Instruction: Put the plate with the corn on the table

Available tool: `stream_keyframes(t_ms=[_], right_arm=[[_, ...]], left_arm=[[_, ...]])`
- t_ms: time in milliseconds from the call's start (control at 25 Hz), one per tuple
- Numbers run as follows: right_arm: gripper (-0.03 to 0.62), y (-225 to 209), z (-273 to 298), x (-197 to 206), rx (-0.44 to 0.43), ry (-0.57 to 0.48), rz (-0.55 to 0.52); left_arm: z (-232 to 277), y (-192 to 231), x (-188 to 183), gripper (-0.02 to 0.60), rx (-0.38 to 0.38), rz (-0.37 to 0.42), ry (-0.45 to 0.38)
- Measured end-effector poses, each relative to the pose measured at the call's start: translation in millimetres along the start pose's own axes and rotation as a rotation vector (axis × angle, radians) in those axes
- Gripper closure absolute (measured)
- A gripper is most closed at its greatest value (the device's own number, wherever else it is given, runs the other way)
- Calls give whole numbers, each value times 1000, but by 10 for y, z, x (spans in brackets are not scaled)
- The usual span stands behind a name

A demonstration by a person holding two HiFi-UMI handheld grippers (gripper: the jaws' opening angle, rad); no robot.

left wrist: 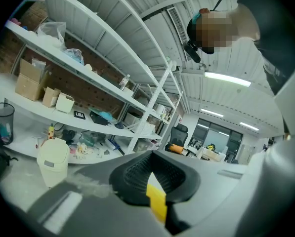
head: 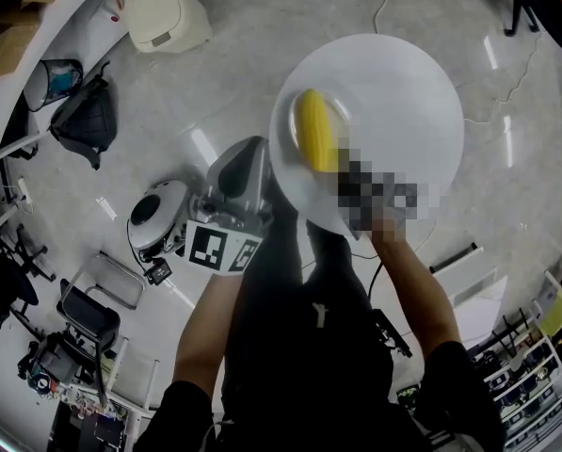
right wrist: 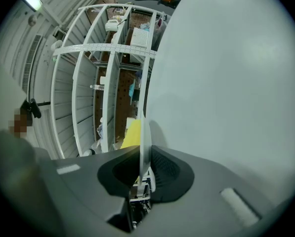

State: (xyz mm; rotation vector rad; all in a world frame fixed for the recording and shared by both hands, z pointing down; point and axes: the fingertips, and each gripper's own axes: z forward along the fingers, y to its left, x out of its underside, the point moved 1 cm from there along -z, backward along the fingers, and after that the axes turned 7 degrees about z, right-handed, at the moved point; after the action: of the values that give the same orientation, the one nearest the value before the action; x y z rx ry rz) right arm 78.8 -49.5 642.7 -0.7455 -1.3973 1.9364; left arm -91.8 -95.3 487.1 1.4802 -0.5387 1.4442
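A white plate (head: pixel 375 121) is held up over the floor, with a yellow corn cob (head: pixel 316 132) lying on its left part. My right gripper (right wrist: pixel 143 171) is shut on the plate's rim (right wrist: pixel 144 132), whose thin edge runs between the two pads; the corn (right wrist: pixel 131 135) shows just left of the rim. In the head view a mosaic patch hides that gripper. My left gripper (head: pixel 248 158) hangs beside the plate's lower left edge, apart from it. Its jaws (left wrist: pixel 154 184) look shut with nothing held; a yellow strip shows between the pads.
Below are grey floor tiles with a white lidded bin (head: pixel 168 12), a black bag (head: pixel 88 121), a round white device (head: pixel 158 217) and a cable (head: pixel 506 102). White shelving with boxes (left wrist: pixel 31 83) stands to the left. Chairs and racks crowd the lower corners.
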Motion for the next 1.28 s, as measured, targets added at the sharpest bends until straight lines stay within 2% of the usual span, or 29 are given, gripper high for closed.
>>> stream_keyframes(t_ms=[960, 1280], right_arm=[[545, -104, 30, -26, 42, 12, 10], [546, -147, 9, -42, 101, -2, 31]], left_arm=[[65, -26, 4, 578, -15, -20, -18], [75, -43, 8, 577, -16, -23, -16]])
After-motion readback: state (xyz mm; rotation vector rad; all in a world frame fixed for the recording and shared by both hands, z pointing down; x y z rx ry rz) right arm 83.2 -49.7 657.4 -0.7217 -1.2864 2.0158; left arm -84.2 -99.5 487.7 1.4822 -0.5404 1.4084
